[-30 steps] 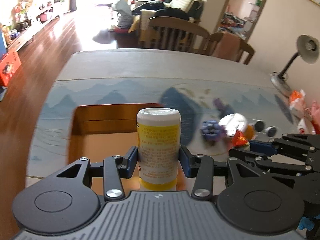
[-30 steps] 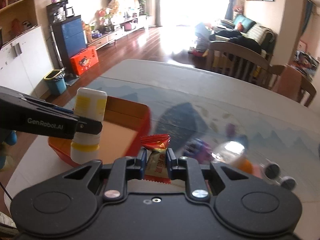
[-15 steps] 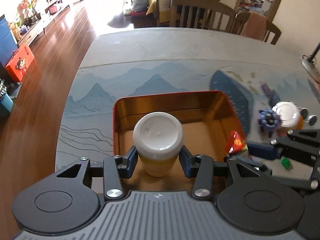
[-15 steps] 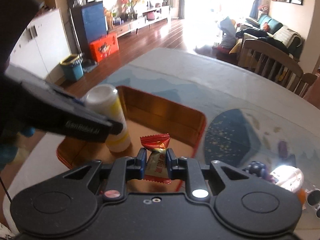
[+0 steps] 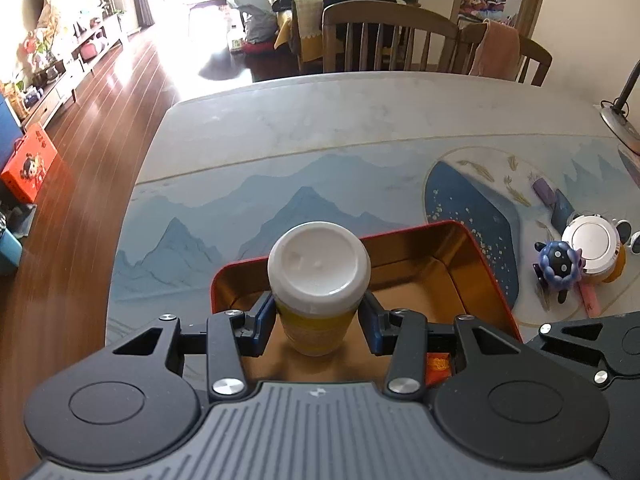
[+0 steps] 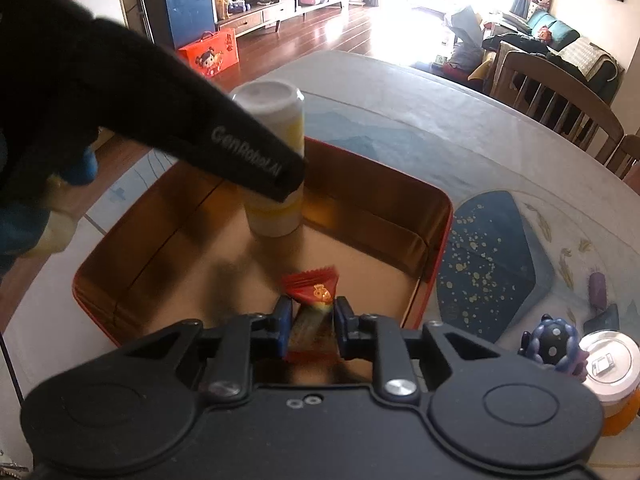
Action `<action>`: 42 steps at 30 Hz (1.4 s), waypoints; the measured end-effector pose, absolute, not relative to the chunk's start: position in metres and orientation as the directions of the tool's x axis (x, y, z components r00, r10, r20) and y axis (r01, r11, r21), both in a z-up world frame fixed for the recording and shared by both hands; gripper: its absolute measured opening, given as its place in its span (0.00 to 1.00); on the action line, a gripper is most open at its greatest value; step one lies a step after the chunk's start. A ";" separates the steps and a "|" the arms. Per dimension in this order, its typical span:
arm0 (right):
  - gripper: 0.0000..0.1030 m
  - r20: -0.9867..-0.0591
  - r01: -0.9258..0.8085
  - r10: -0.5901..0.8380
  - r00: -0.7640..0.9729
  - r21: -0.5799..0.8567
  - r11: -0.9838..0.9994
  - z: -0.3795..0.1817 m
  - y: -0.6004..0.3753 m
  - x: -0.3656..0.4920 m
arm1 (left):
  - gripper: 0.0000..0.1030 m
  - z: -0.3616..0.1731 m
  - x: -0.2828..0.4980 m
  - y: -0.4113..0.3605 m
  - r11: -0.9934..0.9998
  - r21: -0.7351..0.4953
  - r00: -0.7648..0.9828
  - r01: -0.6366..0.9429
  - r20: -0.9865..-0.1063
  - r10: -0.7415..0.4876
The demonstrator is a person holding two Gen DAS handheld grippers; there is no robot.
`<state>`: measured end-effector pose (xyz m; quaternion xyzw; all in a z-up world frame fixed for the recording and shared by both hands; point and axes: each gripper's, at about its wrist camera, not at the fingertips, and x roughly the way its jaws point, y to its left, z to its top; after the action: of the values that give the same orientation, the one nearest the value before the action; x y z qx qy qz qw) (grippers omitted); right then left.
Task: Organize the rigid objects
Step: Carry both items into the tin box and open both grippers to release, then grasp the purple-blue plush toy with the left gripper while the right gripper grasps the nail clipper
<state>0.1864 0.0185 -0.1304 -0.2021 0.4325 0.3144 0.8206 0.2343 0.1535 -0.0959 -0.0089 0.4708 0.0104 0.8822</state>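
- The landmark is the shallow rectangular tin tray with a red outside and golden inside, lying on the table with the blue mountain-print cover.
- The left gripper is clamped on the yellow cylindrical plastic bottle with a white cap, its blue pads pressing the bottle's sides below the cap. The bottle stands upright inside the tray, toward the tray's far left part in the right wrist view (whether its base rests on the tray floor or sits just above it, I cannot tell).
- The right gripper stands narrow, closed on the small red-and-gold foil candy wrapper; the crimped red end sticks out past the pads. The candy is over the tray's near part, near the middle of its width, apart from the bottle.
- Outside the tray, beyond its right wall, a small dark blue spotted round toy figure stands on the table.
- Touching that toy on its far side from the tray is an orange jar with a silver-white round lid.
- Wooden chairs stand at the table's edge, well beyond the tray.
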 end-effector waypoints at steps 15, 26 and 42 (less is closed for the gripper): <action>0.26 -0.827 -0.698 0.363 0.430 -0.049 0.714 -0.129 0.013 0.187 | 0.43 -0.092 0.242 0.162 1.000 -0.027 0.493 0.015 -0.869 -0.030; 0.44 -0.783 -0.656 0.414 0.464 0.010 0.754 -0.106 -0.014 0.179 | 0.58 -0.087 0.233 0.160 0.998 -0.014 0.507 -0.056 -0.862 0.016; 0.68 -0.714 -0.604 0.474 0.515 0.089 0.792 -0.070 -0.085 0.172 | 0.70 -0.051 0.185 0.132 0.995 -0.053 0.590 -0.084 -0.807 0.007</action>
<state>0.1721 -0.0851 -0.0695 -0.0857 0.3814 0.3111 0.8662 0.1854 0.1325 -0.0509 -0.0425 0.4518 0.0256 0.8907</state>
